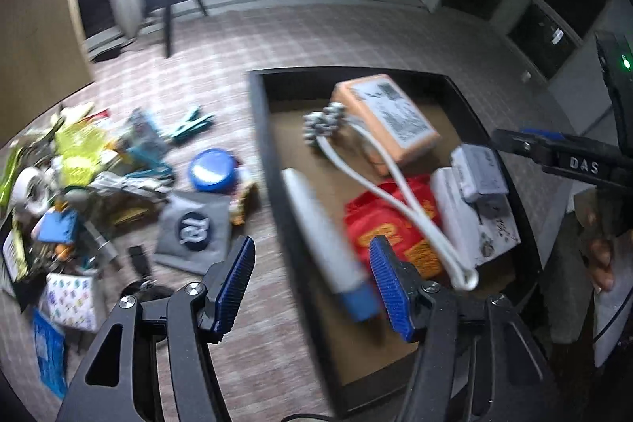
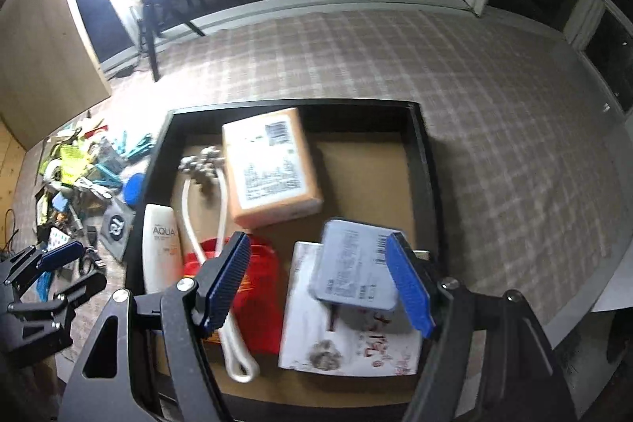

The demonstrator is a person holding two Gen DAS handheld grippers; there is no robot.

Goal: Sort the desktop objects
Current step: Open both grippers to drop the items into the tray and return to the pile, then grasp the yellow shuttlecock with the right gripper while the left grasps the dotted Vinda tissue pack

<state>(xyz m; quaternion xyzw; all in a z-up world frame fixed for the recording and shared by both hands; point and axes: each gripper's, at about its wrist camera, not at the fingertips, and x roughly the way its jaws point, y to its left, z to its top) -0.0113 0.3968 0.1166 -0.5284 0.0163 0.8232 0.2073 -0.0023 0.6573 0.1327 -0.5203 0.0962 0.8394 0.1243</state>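
A black tray [image 2: 429, 184] with a brown floor holds an orange box [image 2: 273, 167], a white AQUA tube [image 2: 160, 248], a red pouch [image 2: 257, 299], a white looped cord [image 2: 221, 208], a white printed box [image 2: 348, 347] and a grey labelled box [image 2: 356, 263] on top of it. My right gripper [image 2: 320, 283] is open above the tray's near side, with the grey box between its fingers but not clamped. My left gripper [image 1: 312, 287] is open and empty over the tray's left rim [image 1: 269, 161], near the tube [image 1: 324, 232].
A pile of loose items lies left of the tray on the checked cloth: a blue round lid [image 1: 211, 169], a grey pouch [image 1: 194, 224], teal clips [image 1: 190, 123], yellow-green packets [image 1: 79, 145], a tape roll [image 1: 29, 190]. The cloth right of the tray [image 2: 514, 165] shows nothing on it.
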